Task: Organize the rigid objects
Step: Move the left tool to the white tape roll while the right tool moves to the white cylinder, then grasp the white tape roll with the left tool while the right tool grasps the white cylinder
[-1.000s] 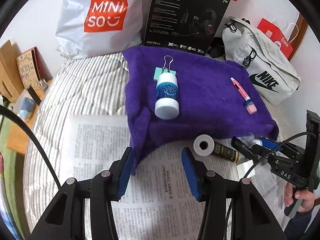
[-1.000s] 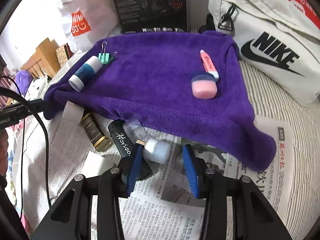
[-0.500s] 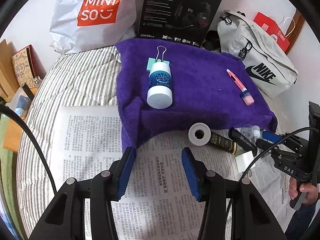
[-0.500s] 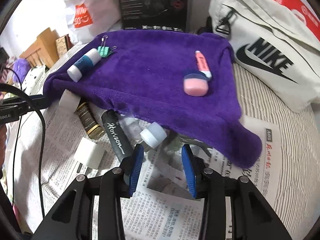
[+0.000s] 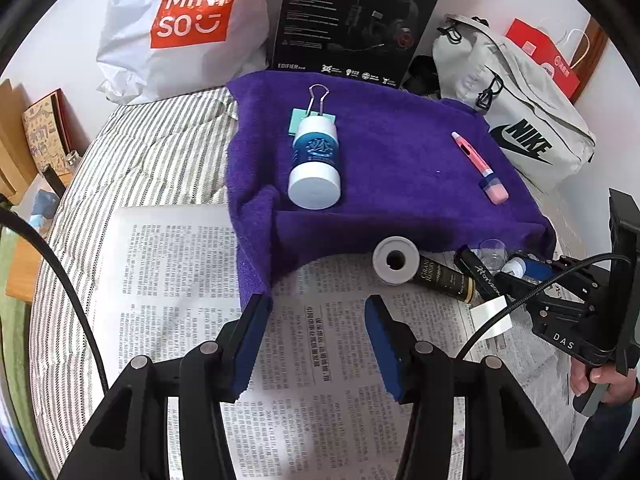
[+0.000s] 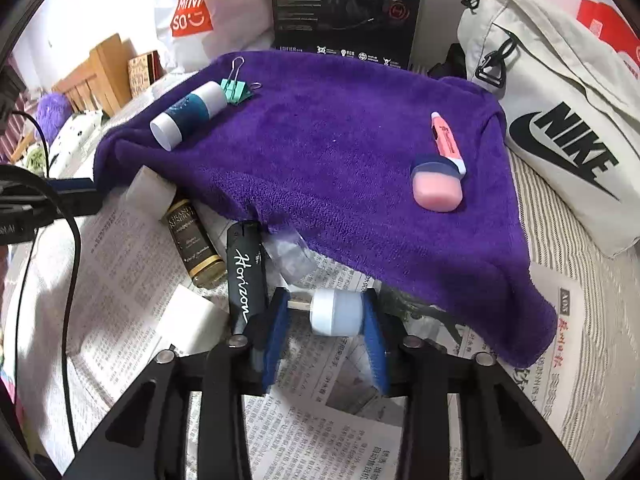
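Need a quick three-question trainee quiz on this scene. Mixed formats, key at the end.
1. True or false: the pink cap lies on the newspaper.
2. What touches the binder clip? A tape roll; B blue-white bottle; C highlighter.
3. What sits between the right tool's pads?

Key:
1. False: it lies on the towel.
2. B.
3. The small bottle; the jaws have just been closing on it.

Both grippers, the left gripper and the right gripper, are black, angular frames with silver screws, blue-padded jaws, trailing black cables, and white "DAS" lettering on the right one.
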Tool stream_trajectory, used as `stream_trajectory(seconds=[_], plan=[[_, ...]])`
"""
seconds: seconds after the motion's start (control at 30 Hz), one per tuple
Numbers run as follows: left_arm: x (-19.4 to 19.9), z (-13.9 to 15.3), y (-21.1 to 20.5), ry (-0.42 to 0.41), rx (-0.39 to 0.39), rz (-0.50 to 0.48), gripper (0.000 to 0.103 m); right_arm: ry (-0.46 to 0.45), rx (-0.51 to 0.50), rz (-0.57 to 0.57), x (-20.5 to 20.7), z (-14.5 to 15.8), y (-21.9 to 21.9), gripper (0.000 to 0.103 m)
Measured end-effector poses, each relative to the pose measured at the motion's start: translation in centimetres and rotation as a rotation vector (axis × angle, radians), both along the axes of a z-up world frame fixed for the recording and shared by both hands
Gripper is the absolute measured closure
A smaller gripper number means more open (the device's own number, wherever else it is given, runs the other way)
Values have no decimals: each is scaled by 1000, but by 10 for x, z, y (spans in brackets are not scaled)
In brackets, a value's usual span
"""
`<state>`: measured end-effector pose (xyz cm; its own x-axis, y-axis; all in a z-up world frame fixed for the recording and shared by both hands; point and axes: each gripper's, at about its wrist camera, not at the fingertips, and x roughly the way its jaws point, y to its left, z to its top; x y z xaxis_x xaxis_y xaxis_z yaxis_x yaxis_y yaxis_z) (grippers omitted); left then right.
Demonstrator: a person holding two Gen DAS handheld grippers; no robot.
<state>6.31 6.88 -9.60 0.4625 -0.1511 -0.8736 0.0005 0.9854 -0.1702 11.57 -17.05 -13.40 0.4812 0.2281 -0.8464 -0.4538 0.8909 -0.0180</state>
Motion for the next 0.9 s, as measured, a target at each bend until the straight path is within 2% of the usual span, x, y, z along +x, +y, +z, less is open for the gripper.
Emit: stream_trajectory(seconds=[0.33, 0.5, 0.73, 0.87, 0.9], plan=[[5, 7, -17, -47, -81, -43, 54, -5, 0, -66, -13, 11, -30, 67], [17, 5, -29, -42, -113, -52, 54, 9, 21, -117, -17, 10, -45, 67], [35, -8, -37, -8, -120, -44, 57, 21, 32, -136, -22, 6, -58, 67], [42, -16, -36, 0, -155, -37, 73, 32, 35, -150, -21, 5, -64, 67], [44, -18, -37, 1, -156, -44, 75, 35, 35, -153, -21, 4, -65, 67]])
